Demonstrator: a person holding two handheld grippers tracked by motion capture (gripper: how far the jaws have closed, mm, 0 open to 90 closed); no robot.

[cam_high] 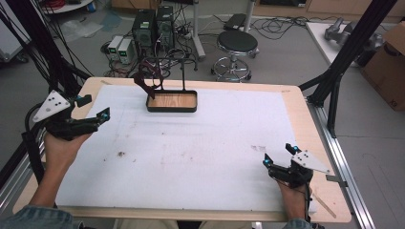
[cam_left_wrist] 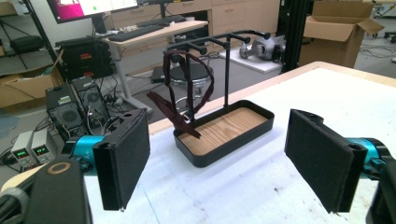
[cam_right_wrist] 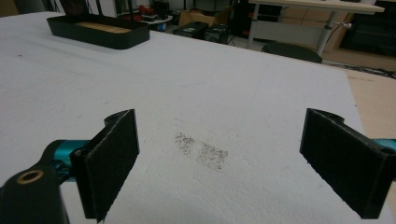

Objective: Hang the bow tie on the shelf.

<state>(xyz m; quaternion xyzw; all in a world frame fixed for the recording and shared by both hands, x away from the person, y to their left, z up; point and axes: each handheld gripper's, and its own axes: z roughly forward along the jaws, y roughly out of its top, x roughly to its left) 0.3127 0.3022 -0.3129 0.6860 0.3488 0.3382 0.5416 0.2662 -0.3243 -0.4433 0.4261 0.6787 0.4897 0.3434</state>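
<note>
A black tray (cam_high: 172, 108) with a wooden floor stands at the far middle of the white mat (cam_high: 191, 152). A black rack (cam_high: 183, 71) rises from it, and a dark red strap (cam_high: 144, 82) hangs from the rack's left side. My left gripper (cam_high: 96, 108) is held open above the mat's left edge, pointing toward the tray. In the left gripper view the tray (cam_left_wrist: 243, 140), the strap (cam_left_wrist: 180, 112) and the rack (cam_left_wrist: 227, 65) lie ahead between the wide-apart pads (cam_left_wrist: 123, 158). My right gripper (cam_high: 279, 155) is open near the front right, with nothing between its pads (cam_right_wrist: 112, 161). The tray (cam_right_wrist: 95, 32) is far off in the right gripper view.
A grey smudge (cam_right_wrist: 203, 151) marks the mat just ahead of the right gripper. Beyond the table's far edge stand a round stool (cam_high: 236, 45) and computer boxes (cam_high: 153, 28) with cables on the floor. A black frame post (cam_high: 348, 52) rises at the right.
</note>
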